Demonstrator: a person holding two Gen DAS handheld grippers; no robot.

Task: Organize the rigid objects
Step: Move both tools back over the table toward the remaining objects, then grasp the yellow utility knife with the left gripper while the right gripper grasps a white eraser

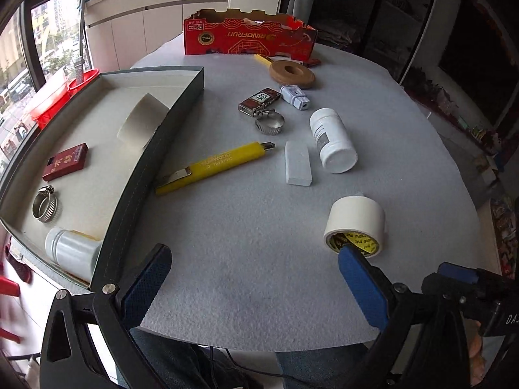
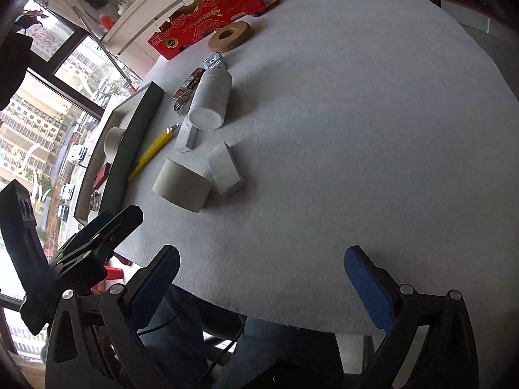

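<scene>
Both tools are empty, fingers spread wide: my left tool [image 1: 253, 275] at the bottom of its frame, my right tool [image 2: 262, 275] likewise over the grey surface [image 2: 356, 129]. By my count four things already sit in the tray [image 1: 181, 110] at left: a tape roll [image 1: 142, 120], a red lighter [image 1: 65, 162], a hose clamp [image 1: 45, 206] and a bottle [image 1: 69, 249]. Still out: another tape roll [image 1: 356, 223] nearest my left tool, white block [image 1: 296, 162], yellow knife [image 1: 214, 167], white bottle [image 1: 332, 139], and more beyond. Roughly a third done, I judge.
</scene>
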